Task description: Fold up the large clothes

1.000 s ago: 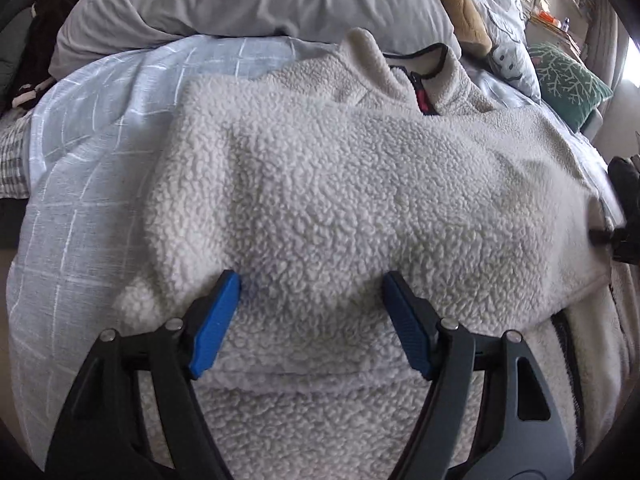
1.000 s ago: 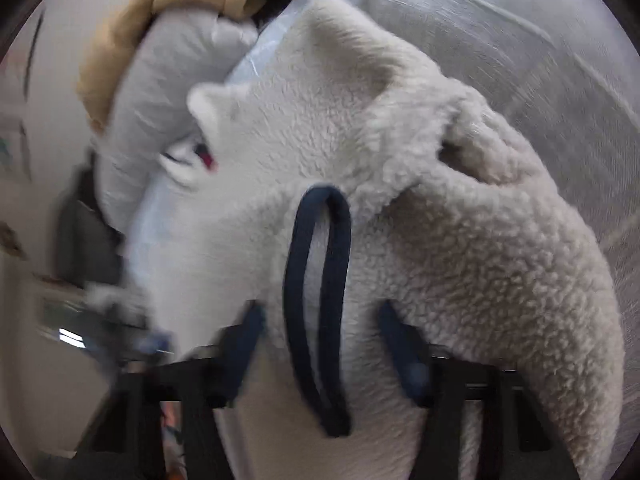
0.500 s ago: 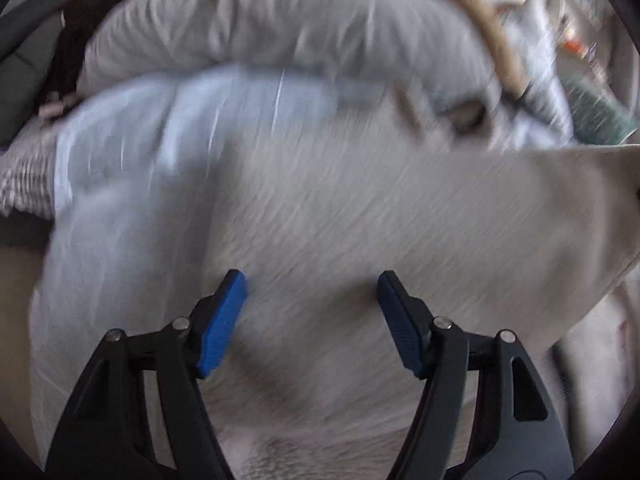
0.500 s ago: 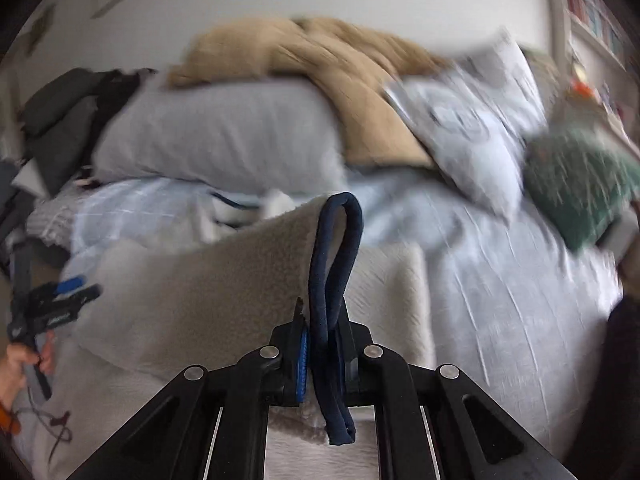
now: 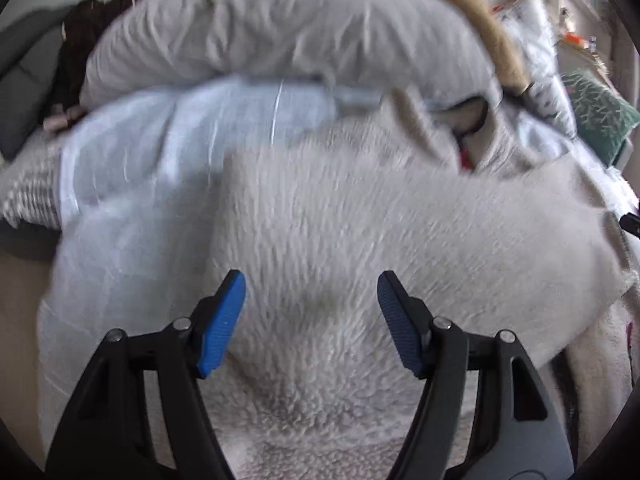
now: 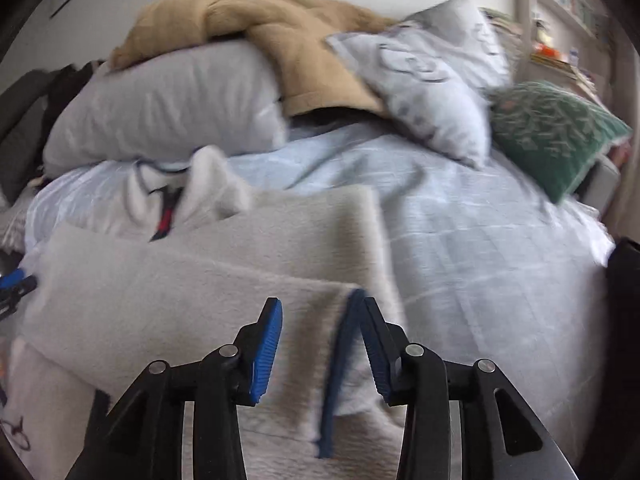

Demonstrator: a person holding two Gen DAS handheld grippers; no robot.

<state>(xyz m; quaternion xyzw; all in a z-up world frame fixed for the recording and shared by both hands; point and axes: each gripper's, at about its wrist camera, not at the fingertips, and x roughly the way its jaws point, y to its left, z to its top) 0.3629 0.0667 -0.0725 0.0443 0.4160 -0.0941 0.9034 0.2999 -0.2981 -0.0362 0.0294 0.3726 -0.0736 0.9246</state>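
A cream fleece jacket [image 5: 360, 232] lies on the bed, with its collar and red zipper [image 5: 464, 156] at the far right. My left gripper [image 5: 312, 312] is open just above the fleece. In the right wrist view the jacket [image 6: 168, 304] has a sleeve folded across the body; its navy cuff [image 6: 340, 360] lies between my fingers. My right gripper [image 6: 322, 344] is open, the right pad [image 6: 376, 356] beside the cuff. The left gripper's tip [image 6: 14, 284] shows at the left edge.
The bed has a light blue checked cover [image 6: 480, 240]. A grey pillow [image 6: 160, 108], a tan blanket [image 6: 280, 28], a printed pillow [image 6: 428, 72] and a green cushion [image 6: 552, 132] are piled at the head. Dark clothes [image 5: 36, 64] lie at the far left.
My right gripper was shut on the navy cuff half a second ago and has now opened, laying the sleeve across the jacket. My left gripper stayed open and shifted slightly.
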